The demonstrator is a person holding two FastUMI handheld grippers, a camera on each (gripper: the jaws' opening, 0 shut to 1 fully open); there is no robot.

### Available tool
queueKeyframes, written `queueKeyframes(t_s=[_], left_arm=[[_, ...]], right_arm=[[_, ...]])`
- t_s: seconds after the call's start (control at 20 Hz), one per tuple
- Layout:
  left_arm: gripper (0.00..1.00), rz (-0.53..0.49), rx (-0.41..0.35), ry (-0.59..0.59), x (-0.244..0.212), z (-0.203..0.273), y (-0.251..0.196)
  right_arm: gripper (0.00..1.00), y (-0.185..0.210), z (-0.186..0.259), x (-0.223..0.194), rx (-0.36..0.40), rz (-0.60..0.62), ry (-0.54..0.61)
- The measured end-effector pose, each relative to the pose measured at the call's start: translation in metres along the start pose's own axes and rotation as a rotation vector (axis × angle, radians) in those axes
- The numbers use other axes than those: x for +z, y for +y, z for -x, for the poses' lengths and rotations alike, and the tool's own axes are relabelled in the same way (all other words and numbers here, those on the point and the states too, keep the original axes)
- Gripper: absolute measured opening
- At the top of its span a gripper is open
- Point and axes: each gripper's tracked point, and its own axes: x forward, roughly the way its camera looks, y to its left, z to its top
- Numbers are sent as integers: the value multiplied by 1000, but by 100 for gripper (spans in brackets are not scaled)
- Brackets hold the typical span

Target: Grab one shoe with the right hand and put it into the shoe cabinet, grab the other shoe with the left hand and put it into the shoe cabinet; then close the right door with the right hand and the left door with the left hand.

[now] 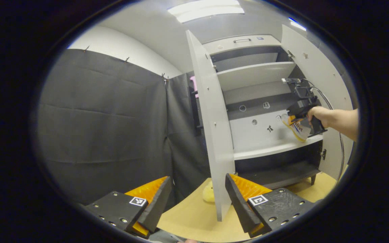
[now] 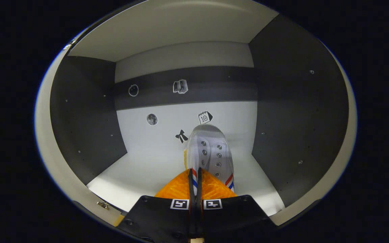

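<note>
A white shoe (image 2: 209, 148) with metal eyelets and red and blue stripes points into the cabinet's middle compartment, and my right gripper (image 2: 194, 170) is shut on its rear edge. In the left gripper view, a hand holds that right gripper (image 1: 302, 109) at the cabinet's right side, with the shoe (image 1: 297, 128) tilted toe-down just over the white middle shelf (image 1: 265, 150). Whether the shoe touches the shelf is unclear. My left gripper (image 1: 198, 189) hangs open and holds nothing, low in front of the left door (image 1: 214, 128). A pale yellow object (image 1: 209, 194) lies on the floor, partly hidden by that door.
Both cabinet doors stand open, the right door (image 1: 319, 74) swung wide. More shelves sit above and below the middle one. The compartment has dark side walls (image 2: 89, 128) and small stickers on its back panel. Tan floor (image 1: 194, 216) lies below, with dark curtain (image 1: 103, 125) to the left.
</note>
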Motion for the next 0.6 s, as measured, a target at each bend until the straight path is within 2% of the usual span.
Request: queueKeyframes(t_s=[0.4, 0.45, 0.5, 0.55, 0.6], left_arm=[[93, 4, 5, 27, -9, 7, 2], [93, 3, 3, 28, -9, 7, 2], [93, 1, 1, 27, -9, 9, 2], [93, 1, -4, 24, -9, 10, 1], [93, 4, -11, 21, -8, 10, -1]], right_arm=[[2, 0, -32, -19, -48, 24, 60], [13, 4, -30, -16, -37, 15, 49], [17, 5, -27, -12, -36, 22, 33], [37, 4, -23, -8, -43, 39, 16], [41, 7, -16, -5, -30, 51, -2]])
